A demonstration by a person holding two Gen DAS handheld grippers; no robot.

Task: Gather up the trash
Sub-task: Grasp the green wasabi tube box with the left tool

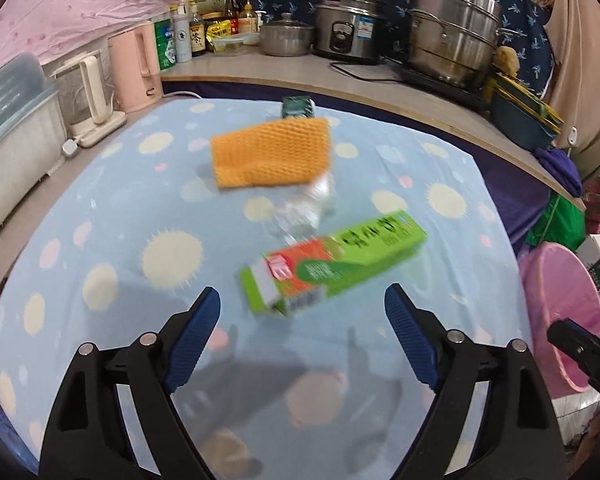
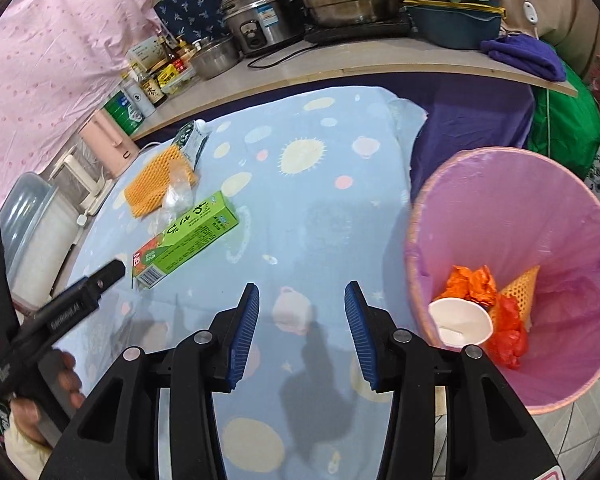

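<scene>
A green carton box (image 1: 332, 264) (image 2: 184, 240) lies on the blue spotted tablecloth (image 1: 100, 240). Behind it are a clear plastic wrapper (image 1: 304, 204) (image 2: 176, 196), an orange foam net (image 1: 272, 152) (image 2: 156, 184) and a small dark carton (image 1: 296, 106) (image 2: 192, 140). My left gripper (image 1: 303, 296) is open just short of the green box, touching nothing. My right gripper (image 2: 302, 288) is open over bare cloth, with nothing between its fingers. The pink bin (image 2: 512, 220) (image 1: 560, 312) stands off the table's right edge and holds a white cup (image 2: 460, 320), orange and red wrappers (image 2: 472, 288) and a foam net piece (image 2: 524, 288).
A counter (image 1: 284, 72) wraps behind the table with a rice cooker (image 1: 348, 32), a steel steamer pot (image 1: 452, 28), bottles and a pink kettle (image 1: 134, 68). A covered dish rack (image 1: 12, 128) stands at the left. A hand (image 2: 40, 404) holds the left gripper's handle.
</scene>
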